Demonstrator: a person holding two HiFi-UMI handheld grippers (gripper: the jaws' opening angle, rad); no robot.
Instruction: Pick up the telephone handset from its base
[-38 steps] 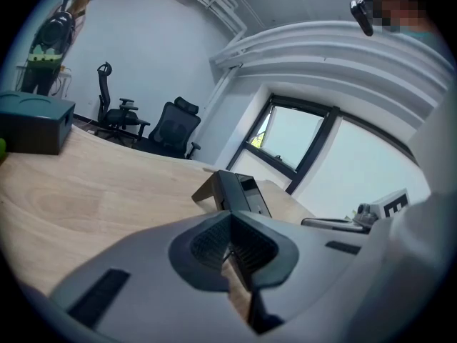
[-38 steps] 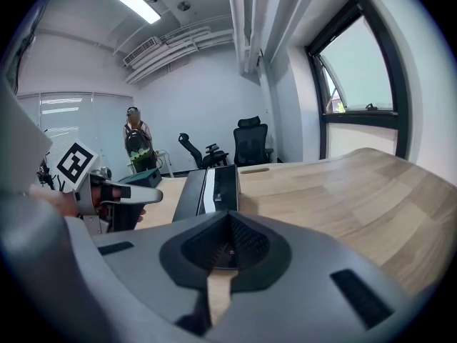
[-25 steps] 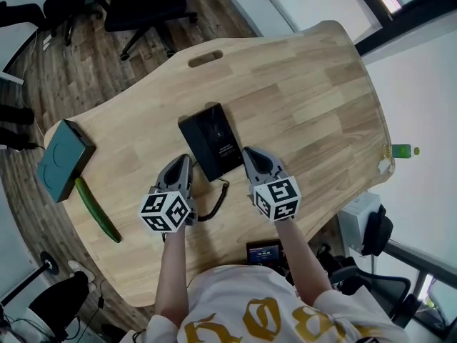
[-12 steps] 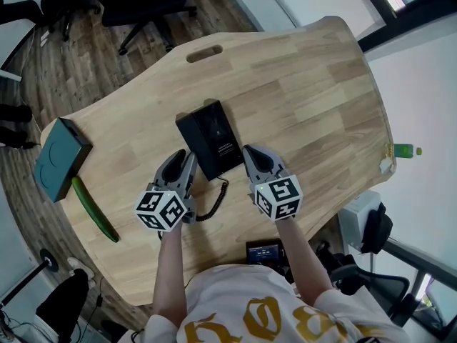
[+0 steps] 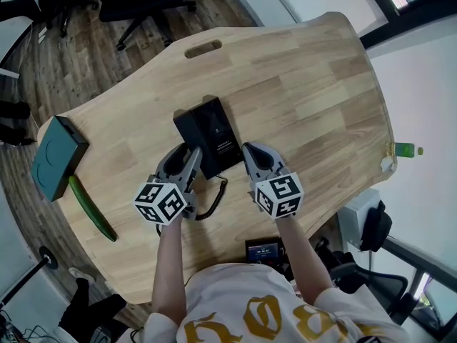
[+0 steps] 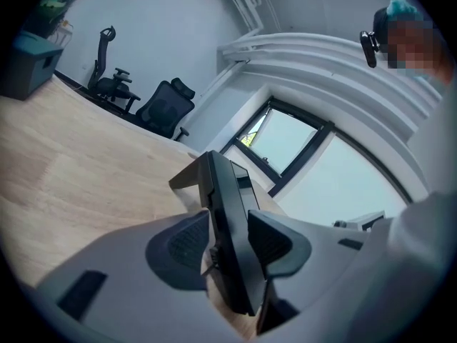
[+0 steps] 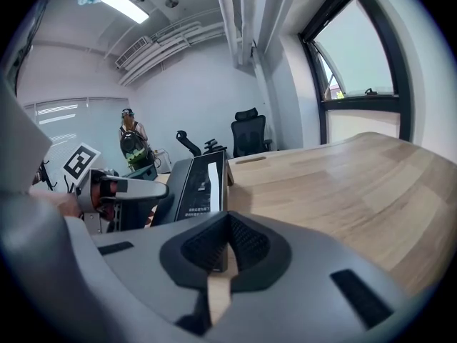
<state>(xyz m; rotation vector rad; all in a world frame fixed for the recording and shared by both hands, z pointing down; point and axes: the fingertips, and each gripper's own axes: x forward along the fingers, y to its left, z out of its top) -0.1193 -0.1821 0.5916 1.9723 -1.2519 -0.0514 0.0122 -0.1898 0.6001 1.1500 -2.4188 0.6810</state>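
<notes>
A black telephone [image 5: 212, 134] lies on the wooden table [image 5: 307, 98], its coiled cord [image 5: 215, 201] trailing toward me. My left gripper [image 5: 186, 157] is at the phone's near left corner. In the left gripper view its jaws [image 6: 230, 219] are opening, and the black handset [image 6: 223, 191] stands edge-on between the pads, with a thin gap of wood on the left. My right gripper [image 5: 258, 160] rests just right of the phone's near edge, shut with nothing between its pads [image 7: 227, 252]. From there the telephone [image 7: 197, 184] is seen ahead on the left.
A teal box [image 5: 57, 156] and a long green object [image 5: 90, 209] lie at the table's left edge. A handle slot [image 5: 203, 48] is cut at the far edge. Office chairs [image 5: 143, 2] stand beyond. A green bottle [image 5: 403, 149] sits off the right edge.
The left gripper's jaws went from shut to wide apart and edged forward around the phone's left side. The right gripper stayed where it was.
</notes>
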